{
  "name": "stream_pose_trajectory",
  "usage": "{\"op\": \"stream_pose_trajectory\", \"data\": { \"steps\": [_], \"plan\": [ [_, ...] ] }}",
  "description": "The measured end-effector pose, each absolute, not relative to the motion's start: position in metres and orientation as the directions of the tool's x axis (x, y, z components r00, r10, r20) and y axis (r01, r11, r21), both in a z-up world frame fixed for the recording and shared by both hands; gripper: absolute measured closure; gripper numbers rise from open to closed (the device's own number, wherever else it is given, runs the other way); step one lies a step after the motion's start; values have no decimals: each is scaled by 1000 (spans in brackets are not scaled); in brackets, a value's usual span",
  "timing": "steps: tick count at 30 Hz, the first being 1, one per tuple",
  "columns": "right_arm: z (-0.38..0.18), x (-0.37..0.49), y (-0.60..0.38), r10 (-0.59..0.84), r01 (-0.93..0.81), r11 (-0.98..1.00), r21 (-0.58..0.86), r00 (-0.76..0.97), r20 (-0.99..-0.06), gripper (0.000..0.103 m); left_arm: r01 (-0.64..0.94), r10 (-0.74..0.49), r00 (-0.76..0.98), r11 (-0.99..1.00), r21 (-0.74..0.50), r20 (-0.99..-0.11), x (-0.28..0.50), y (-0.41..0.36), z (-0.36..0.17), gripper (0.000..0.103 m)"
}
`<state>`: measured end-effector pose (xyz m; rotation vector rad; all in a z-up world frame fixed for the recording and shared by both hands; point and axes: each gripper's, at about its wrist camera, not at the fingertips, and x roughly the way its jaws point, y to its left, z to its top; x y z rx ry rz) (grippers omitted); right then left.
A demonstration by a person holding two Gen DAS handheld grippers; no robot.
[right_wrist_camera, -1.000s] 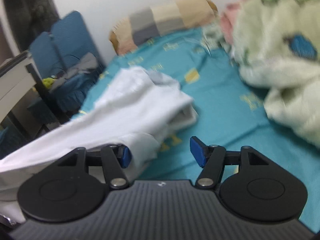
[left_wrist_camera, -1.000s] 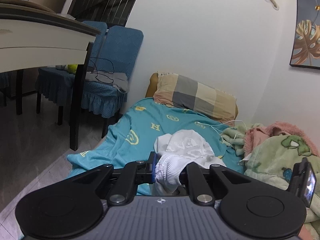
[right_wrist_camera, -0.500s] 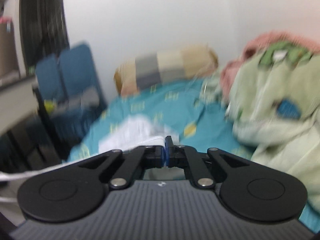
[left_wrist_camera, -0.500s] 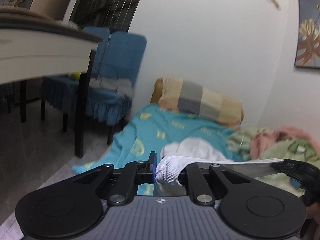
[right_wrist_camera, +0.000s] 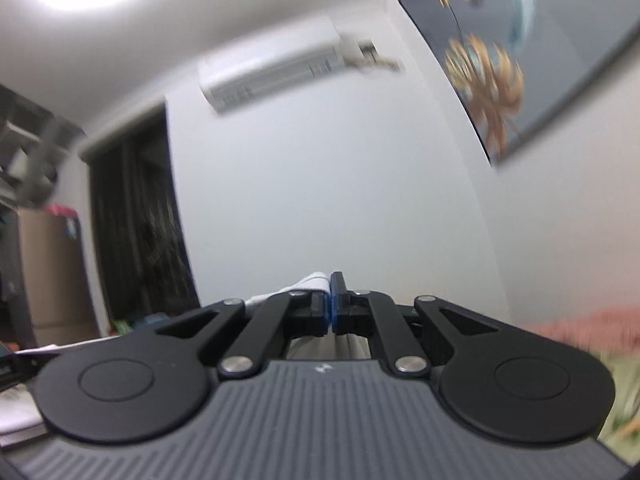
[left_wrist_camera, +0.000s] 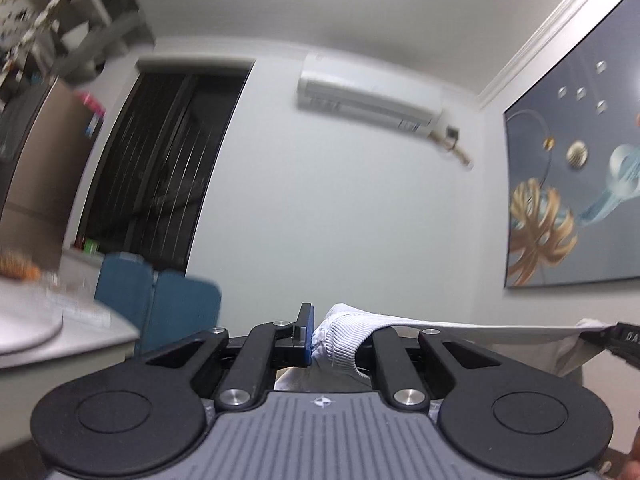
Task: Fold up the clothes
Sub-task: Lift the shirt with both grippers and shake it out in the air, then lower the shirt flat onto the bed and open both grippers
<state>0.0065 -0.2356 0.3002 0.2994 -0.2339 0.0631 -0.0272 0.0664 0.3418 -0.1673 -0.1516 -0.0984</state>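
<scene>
Both grippers were raised since earlier frames, views tilted from bed toward wall. White garment [left_wrist_camera: 460, 326] was held aloft, stretched taut between left gripper [left_wrist_camera: 340, 336] and right gripper [right_wrist_camera: 332, 312], each clamped on ribbed edge, probably for straightening before fold.

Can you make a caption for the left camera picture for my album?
Left tongs pinch the ribbed edge of a white garment, lifted and stretched toward the air conditioner wall.

Both tools lifted and tilted up off the bed. Right tool [right_wrist_camera: 332, 312], open a second ago, now pinching white garment [left_wrist_camera: 460, 326]; garment pulled taut between them.
</scene>
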Motion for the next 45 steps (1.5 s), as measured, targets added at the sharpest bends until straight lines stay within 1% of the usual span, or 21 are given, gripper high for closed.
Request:
{"op": "stream_pose_trajectory", "data": {
  "steps": [3, 7, 8, 11, 14, 17, 23, 27, 30, 33, 36, 38, 40, 43, 45],
  "plan": [
    [351, -44, -243, 37, -118, 958, 263, 956, 292, 99, 138, -114, 974, 983, -117, 194, -65, 63, 393, 92],
    [395, -97, -247, 47, -130, 965, 229, 940, 339, 99, 149, -130, 963, 987, -64, 236, -119, 49, 442, 92],
    [397, -98, -248, 48, -128, 966, 224, 942, 333, 99, 153, -134, 962, 986, -60, 238, -127, 47, 451, 92],
    [399, -94, -252, 49, -118, 970, 211, 951, 305, 99, 151, -136, 965, 987, -54, 223, -136, 42, 462, 92],
    [400, -90, -256, 50, -108, 974, 198, 960, 276, 99, 144, -135, 974, 989, -36, 180, -126, 37, 455, 92],
    [374, -56, -255, 46, -90, 974, 208, 977, 207, 99, 130, -126, 985, 991, -29, 115, -75, 36, 424, 92],
    [291, 66, -245, -7, -2, 978, 210, 999, 44, 99, 84, -85, 996, 996, -38, -32, 68, 41, 327, 92],
    [222, 173, -240, -44, 59, 974, 221, 997, -68, 99, 57, -63, 990, 997, -54, -124, 180, 48, 248, 92],
    [157, 257, -236, -61, 96, 969, 229, 986, -155, 99, 40, -53, 979, 997, -70, -195, 270, 47, 175, 92],
    [78, 338, -232, -62, 118, 967, 227, 968, -242, 99, 24, -37, 963, 998, -55, -267, 356, 45, 87, 92],
    [-5, 409, -231, -43, 128, 965, 227, 938, -345, 99, 14, -24, 923, 999, -30, -383, 436, 43, -5, 92],
    [-57, 448, -231, -21, 132, 963, 236, 907, -421, 99, 13, -24, 886, 1000, -27, -463, 478, 47, -62, 92],
    [-104, 479, -233, 2, 133, 961, 242, 874, -486, 99, 7, -17, 855, 1000, -22, -518, 508, 48, -113, 92],
    [-149, 509, -235, 39, 117, 962, 246, 834, -551, 98, 12, -26, 816, 1000, -28, -578, 535, 58, -158, 92],
    [-164, 517, -235, 67, 113, 958, 263, 805, -590, 94, 20, -35, 793, 999, -31, -608, 547, 62, -179, 92]
  ]
}}
